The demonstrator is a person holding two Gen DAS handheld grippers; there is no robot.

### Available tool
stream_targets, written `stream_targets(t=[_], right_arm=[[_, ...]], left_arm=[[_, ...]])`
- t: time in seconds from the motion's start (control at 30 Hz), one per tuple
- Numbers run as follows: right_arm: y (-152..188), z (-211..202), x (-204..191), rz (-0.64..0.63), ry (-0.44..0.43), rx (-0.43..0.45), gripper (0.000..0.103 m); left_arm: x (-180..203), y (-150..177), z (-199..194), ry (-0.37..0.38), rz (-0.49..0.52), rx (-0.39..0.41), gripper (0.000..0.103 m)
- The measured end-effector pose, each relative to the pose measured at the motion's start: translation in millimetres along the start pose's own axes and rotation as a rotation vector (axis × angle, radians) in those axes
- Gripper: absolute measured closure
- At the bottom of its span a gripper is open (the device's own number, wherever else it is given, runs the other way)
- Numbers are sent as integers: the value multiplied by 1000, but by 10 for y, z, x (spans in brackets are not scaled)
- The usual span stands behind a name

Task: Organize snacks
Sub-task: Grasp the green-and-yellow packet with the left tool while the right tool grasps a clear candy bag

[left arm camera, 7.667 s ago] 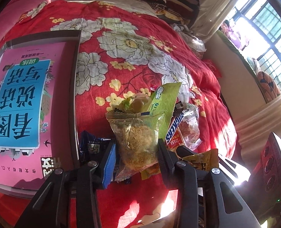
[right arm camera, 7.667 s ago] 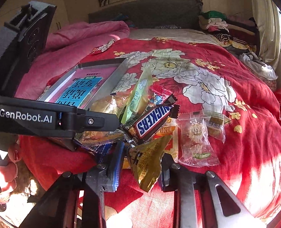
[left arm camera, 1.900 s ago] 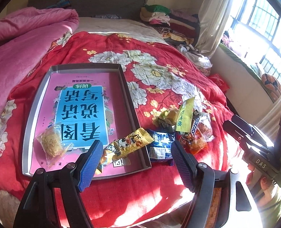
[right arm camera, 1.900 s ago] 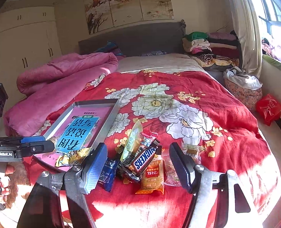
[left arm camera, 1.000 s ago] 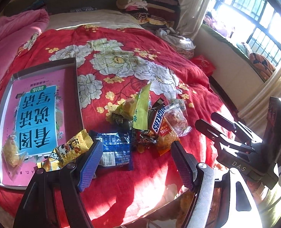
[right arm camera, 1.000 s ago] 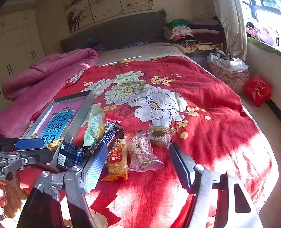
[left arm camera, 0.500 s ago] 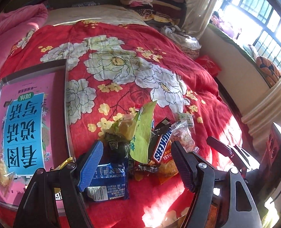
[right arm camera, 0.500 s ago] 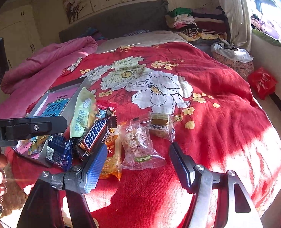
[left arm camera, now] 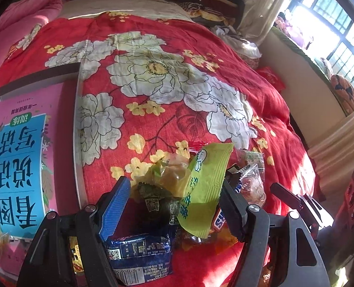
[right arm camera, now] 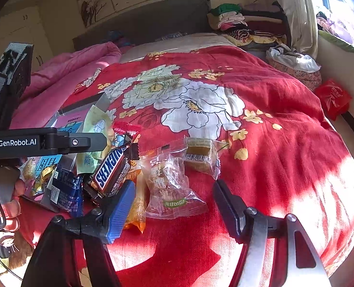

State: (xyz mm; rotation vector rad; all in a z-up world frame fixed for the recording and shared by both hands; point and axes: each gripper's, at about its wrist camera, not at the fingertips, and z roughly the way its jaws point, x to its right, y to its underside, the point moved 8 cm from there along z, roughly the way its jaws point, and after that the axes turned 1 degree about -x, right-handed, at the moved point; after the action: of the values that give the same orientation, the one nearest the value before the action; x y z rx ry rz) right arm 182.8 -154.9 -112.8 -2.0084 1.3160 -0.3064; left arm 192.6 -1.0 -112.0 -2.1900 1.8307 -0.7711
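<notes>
A pile of snacks lies on the red flowered bedspread. My left gripper [left arm camera: 174,205] is open and low over the pile, with a dark round snack [left arm camera: 153,203] and a green packet [left arm camera: 205,186] between its fingers, untouched by the pads. A blue packet [left arm camera: 138,256] lies under its blue finger. My right gripper [right arm camera: 173,211] is open just short of a clear-wrapped pastry [right arm camera: 169,186]. To its left are a Snickers bar [right arm camera: 112,169] and an orange packet [right arm camera: 136,205]. A clear-wrapped square cake [right arm camera: 200,153] lies behind the pastry.
A grey metal tray [left arm camera: 77,143] with a pink book [left arm camera: 21,155] in it sits left of the pile, with snacks at its near end. A pink quilt [right arm camera: 81,64] and folded clothes [right arm camera: 236,21] lie at the head of the bed. The bed's edge drops off at right.
My left gripper has come forward and down onto the pile, so the dark snack and green packet now sit between its fingers. My right gripper has sunk a little toward the clear-wrapped pastry.
</notes>
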Motion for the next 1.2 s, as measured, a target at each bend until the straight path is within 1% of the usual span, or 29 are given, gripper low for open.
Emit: stream_targets(t=[0.07, 0.23, 0.43, 0.47, 0.63, 0.67, 0.77, 0.87, 1.03, 1.1, 1.13, 1.2], right_arm=[[-17, 31, -13, -9, 0, 1, 38], [-56, 138, -91, -60, 1, -5, 47], [-83, 223, -133, -90, -6, -2, 57], [-83, 243, -130, -92, 0, -6, 58], [-72, 256, -126, -95, -3, -7, 60], [-69, 253, -129, -100, 2, -7, 60], [-61, 236, -140, -109, 4, -4, 61], [-60, 225, -135, -111, 8, -4, 62], [-49, 222, -116, -93, -15, -10, 63], [-44, 224, -85, -72, -33, -15, 63], [-45, 217, -77, -63, -41, -13, 63], [-50, 200, -62, -52, -51, -9, 64]], left_arm=[[-33, 9, 29, -1, -7, -6, 29], [-81, 22, 108, -8, -8, -20, 30], [-81, -21, 175, 5, -17, -24, 32], [-79, -31, 190, 2, -17, -27, 34], [-79, -61, 247, -11, -18, -38, 35], [-86, -58, 254, -15, -18, -41, 39], [-89, -44, 253, 8, -26, -47, 45], [-83, -45, 260, 11, -21, -49, 47], [-70, -58, 312, -15, -13, -54, 48], [-59, -86, 305, -12, -19, -39, 57], [-44, -94, 313, -1, -19, -42, 68], [-36, -97, 338, -2, -14, -49, 68]])
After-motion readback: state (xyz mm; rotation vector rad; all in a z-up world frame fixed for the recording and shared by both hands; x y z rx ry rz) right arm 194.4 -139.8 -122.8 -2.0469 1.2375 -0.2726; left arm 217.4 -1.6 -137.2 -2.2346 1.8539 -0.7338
